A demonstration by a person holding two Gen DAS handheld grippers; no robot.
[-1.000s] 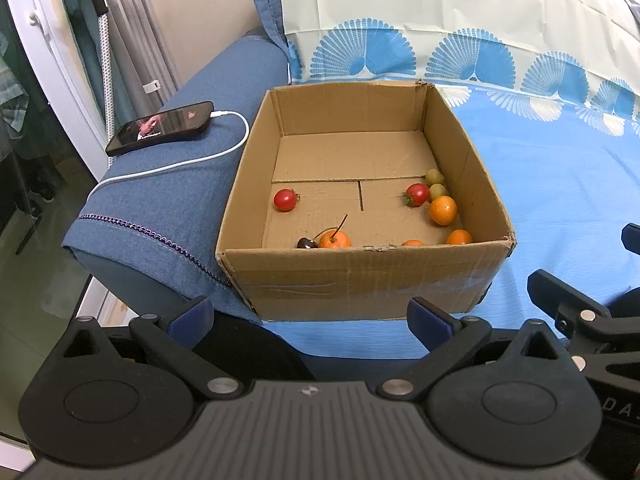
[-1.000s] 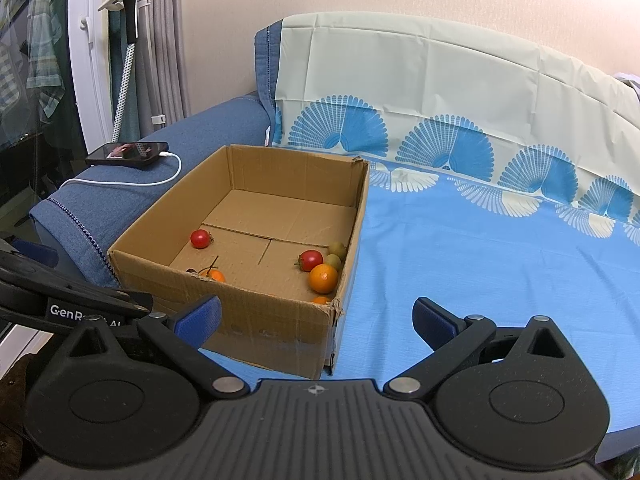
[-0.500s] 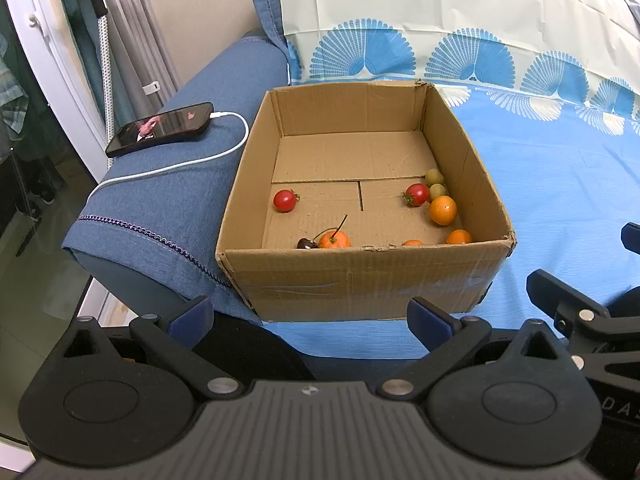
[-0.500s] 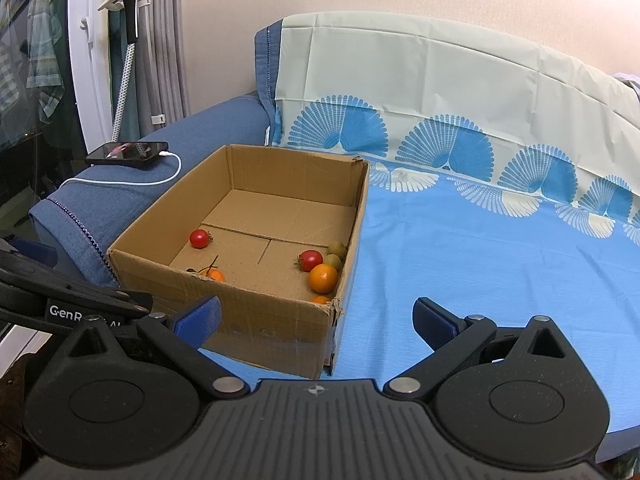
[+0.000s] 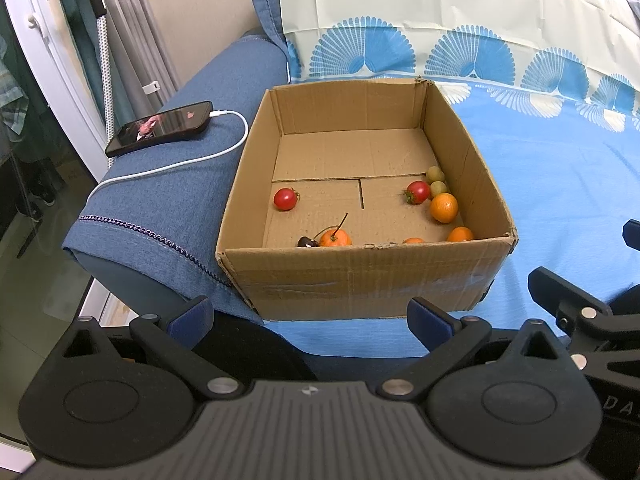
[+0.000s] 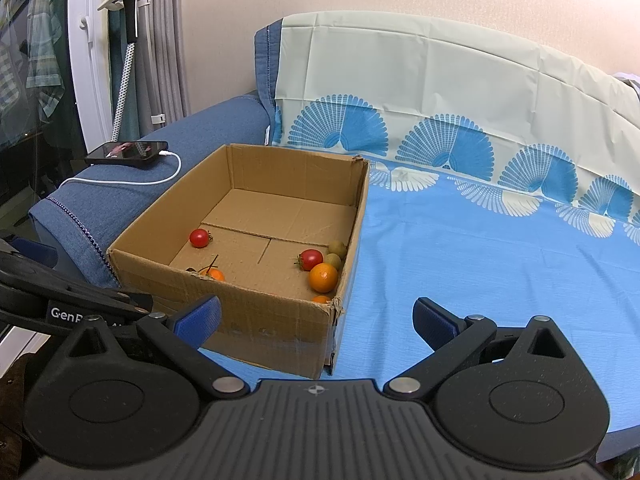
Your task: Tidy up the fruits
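An open cardboard box [image 5: 360, 276] [image 6: 256, 312] stands on a sofa seat covered with a blue sheet. Inside lie several small fruits: a red tomato [image 5: 285, 199] [image 6: 199, 237] at the left, a second tomato [image 5: 417, 191] [image 6: 311, 259], an orange [image 5: 443, 207] [image 6: 323, 277], two green fruits [image 5: 435, 175] [image 6: 337, 247] at the right wall, and an orange [image 5: 335, 238] with a dark cherry [image 5: 307, 242] behind the near wall. My left gripper [image 5: 310, 316] is open and empty in front of the box. My right gripper [image 6: 318, 316] is open and empty at the box's near right corner.
A phone [image 5: 160, 128] [image 6: 128, 153] on a white charging cable [image 5: 180, 164] lies on the blue sofa armrest [image 5: 168, 216] left of the box. The blue sheet [image 6: 480, 264] stretches to the right. The sofa back [image 6: 420, 80] rises behind. A garment steamer [image 6: 126, 32] stands at the far left.
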